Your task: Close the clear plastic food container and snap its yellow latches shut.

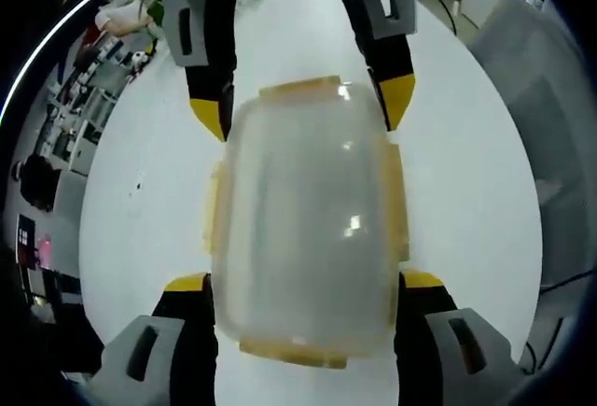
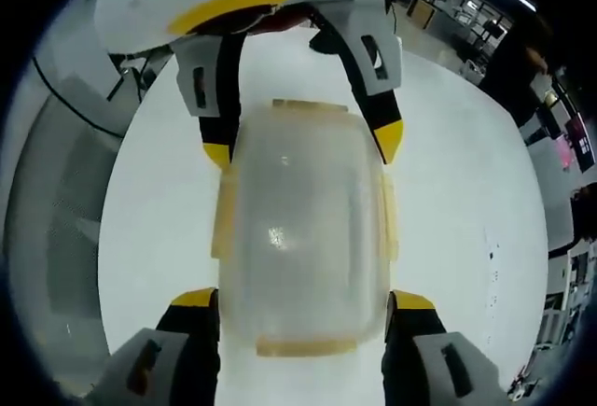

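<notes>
Your clear plastic food container (image 1: 303,224) sits lid-on at the middle of the white table (image 1: 140,210), and both of your tools straddle it from opposite ends. In the left gripper view, your left gripper (image 1: 303,285) rises from 6 o'clock with its yellow-tipped jaws spread wide, one at each long side of the box near its near corners; they look to be just beside the walls, though the fisheye makes contact hard to judge. The right gripper (image 1: 303,112) comes in from 12 o'clock, likewise spread, its tips flanking the far corners.

The right gripper view mirrors this: container (image 2: 303,238) centred, right gripper (image 2: 303,299) at 6 o'clock, left gripper (image 2: 303,145) at 12 o'clock. Neither tool clamps anything.

The yellow latches (image 1: 398,205) lie along all four edges of the lid (whether each is snapped down you cannot tell from here).

You have bare tabletop at 3 and 9 o'clock on both sides of the box. Past the table edge at 9 o'clock in the left gripper view stands cluttered shelving (image 1: 89,79), well apart from the work.
</notes>
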`<state>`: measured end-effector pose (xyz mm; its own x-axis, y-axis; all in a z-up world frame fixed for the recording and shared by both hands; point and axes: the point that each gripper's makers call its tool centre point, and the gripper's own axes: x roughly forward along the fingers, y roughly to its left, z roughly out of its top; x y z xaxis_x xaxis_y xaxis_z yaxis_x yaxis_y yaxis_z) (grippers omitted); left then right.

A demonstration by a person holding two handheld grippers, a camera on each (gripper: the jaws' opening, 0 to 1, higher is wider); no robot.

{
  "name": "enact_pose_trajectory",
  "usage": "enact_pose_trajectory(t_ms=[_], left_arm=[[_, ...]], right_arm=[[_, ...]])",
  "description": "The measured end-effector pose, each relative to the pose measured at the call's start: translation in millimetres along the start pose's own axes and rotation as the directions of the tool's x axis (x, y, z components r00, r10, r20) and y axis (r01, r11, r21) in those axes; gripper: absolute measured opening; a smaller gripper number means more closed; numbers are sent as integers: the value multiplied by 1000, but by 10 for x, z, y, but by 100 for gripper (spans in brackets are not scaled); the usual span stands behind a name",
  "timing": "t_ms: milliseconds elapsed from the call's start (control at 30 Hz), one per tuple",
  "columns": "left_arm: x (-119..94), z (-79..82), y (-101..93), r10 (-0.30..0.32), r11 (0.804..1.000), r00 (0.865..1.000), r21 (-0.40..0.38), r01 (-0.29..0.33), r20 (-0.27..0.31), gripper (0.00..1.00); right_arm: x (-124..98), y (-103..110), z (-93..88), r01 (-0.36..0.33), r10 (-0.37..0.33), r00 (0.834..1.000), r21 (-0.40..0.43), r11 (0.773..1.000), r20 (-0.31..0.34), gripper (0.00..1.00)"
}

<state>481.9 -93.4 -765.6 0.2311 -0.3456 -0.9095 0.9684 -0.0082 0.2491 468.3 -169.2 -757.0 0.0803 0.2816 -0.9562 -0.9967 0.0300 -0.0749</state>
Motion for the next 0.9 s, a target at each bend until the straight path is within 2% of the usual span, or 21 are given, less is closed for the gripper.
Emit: enact_pose_trajectory(t_ms=[200, 400, 700, 900], left_arm=[[-62, -152, -14, 1, 1000, 1000, -4, -1, 1, 76], [-100, -248, -20, 5, 1000, 1000, -13, -5, 5, 76], [-96, -240, 9, 6, 1000, 1000, -25, -6, 15, 76], [-77, -258, 98, 6, 1000, 1000, -27, -6, 10, 76]], right_arm=[[50, 20, 167, 2, -2, 1000, -4, 1000, -3, 71], [79, 22, 255, 0, 0, 1000, -12, 1000, -12, 71], [81, -16, 246, -4, 3, 1000, -20, 1000, -17, 71], [96, -122, 255, -2, 2, 1000, -21, 1000, -17, 71]])
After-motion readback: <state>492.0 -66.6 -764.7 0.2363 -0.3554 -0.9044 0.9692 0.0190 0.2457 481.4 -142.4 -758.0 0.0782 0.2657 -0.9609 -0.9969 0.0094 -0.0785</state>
